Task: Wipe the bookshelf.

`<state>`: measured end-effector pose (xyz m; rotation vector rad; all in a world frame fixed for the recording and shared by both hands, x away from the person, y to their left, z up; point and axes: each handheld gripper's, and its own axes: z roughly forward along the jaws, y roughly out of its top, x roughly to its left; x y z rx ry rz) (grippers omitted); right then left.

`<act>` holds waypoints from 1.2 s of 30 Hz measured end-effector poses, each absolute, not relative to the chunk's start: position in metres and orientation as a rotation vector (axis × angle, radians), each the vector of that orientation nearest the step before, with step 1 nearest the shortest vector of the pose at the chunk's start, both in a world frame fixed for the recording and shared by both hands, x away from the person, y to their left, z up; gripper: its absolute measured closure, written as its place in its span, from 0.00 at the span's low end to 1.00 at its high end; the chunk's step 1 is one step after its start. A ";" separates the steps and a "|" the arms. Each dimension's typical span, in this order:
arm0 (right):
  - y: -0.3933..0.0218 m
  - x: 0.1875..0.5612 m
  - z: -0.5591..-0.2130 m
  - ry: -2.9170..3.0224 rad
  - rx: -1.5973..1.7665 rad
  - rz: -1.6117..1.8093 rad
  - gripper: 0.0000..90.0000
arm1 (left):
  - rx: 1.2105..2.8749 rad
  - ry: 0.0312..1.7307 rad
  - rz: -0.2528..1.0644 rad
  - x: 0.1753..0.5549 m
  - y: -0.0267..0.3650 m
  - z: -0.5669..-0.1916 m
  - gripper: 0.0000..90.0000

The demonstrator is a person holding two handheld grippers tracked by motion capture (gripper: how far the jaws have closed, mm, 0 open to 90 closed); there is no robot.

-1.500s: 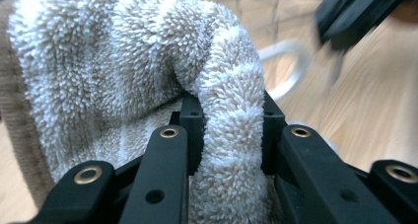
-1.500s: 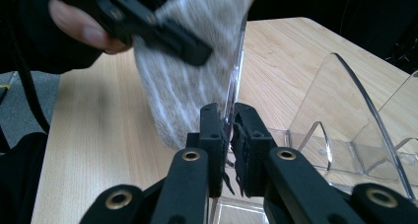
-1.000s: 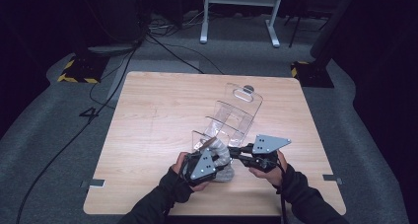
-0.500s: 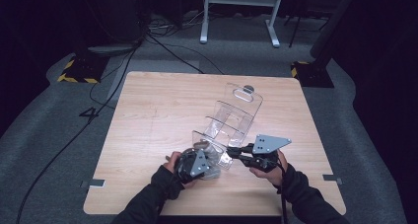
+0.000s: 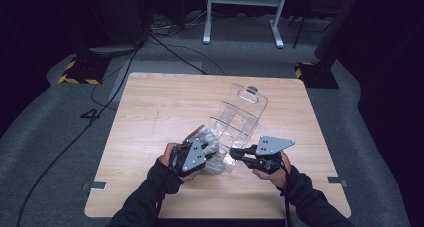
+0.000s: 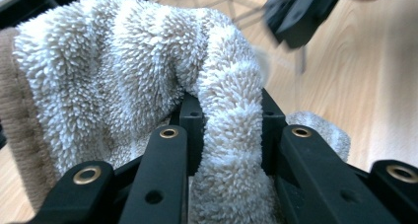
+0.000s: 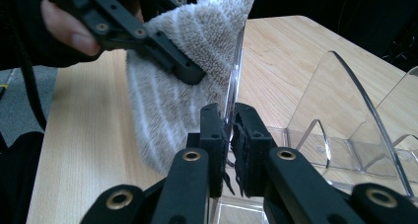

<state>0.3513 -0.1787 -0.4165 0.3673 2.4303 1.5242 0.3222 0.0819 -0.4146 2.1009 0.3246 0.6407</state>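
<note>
- The clear plastic rack (image 5: 239, 124) lies tilted on the wooden table (image 5: 150, 112), its near end close to the table's front edge, with bare wood open to the left and behind.
- The right gripper (image 5: 239, 152) has its jaws clamped narrowly on a thin, upright, transparent wall of the rack, at its near end.
- The left gripper (image 5: 212, 148) pinches a fluffy towel (image 6: 148, 76), looped pile in white and beige stripes, pressed against that same wall.
- The rack's dividers are smooth, curved, glossy sheets; the towel is soft and bunched.
</note>
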 end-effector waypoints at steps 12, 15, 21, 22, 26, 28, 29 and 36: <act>-0.179 0.351 -0.416 2.426 0.376 1.518 0.94 | 2.077 0.294 0.517 0.316 0.058 -0.442 0.82; -0.179 0.351 -0.416 2.426 0.376 1.516 0.94 | 2.183 0.265 0.491 0.320 0.050 -0.456 0.82; -0.179 0.351 -0.416 2.429 0.371 1.517 0.94 | 2.270 0.267 0.413 0.331 0.057 -0.472 0.83; -0.179 0.352 -0.416 2.430 0.371 1.520 0.94 | 2.286 0.280 0.403 0.333 0.060 -0.473 0.82; -0.179 0.352 -0.416 2.430 0.370 1.519 0.94 | 2.305 0.345 0.434 0.341 0.075 -0.470 0.82; -0.180 0.352 -0.416 2.431 0.370 1.521 0.94 | 2.295 0.409 0.461 0.346 0.089 -0.467 0.82; -0.179 0.352 -0.416 2.431 0.370 1.519 0.94 | 2.282 0.434 0.460 0.347 0.094 -0.465 0.82; -0.179 0.352 -0.416 2.429 0.375 1.520 0.93 | 2.135 0.534 0.549 0.351 0.122 -0.440 0.82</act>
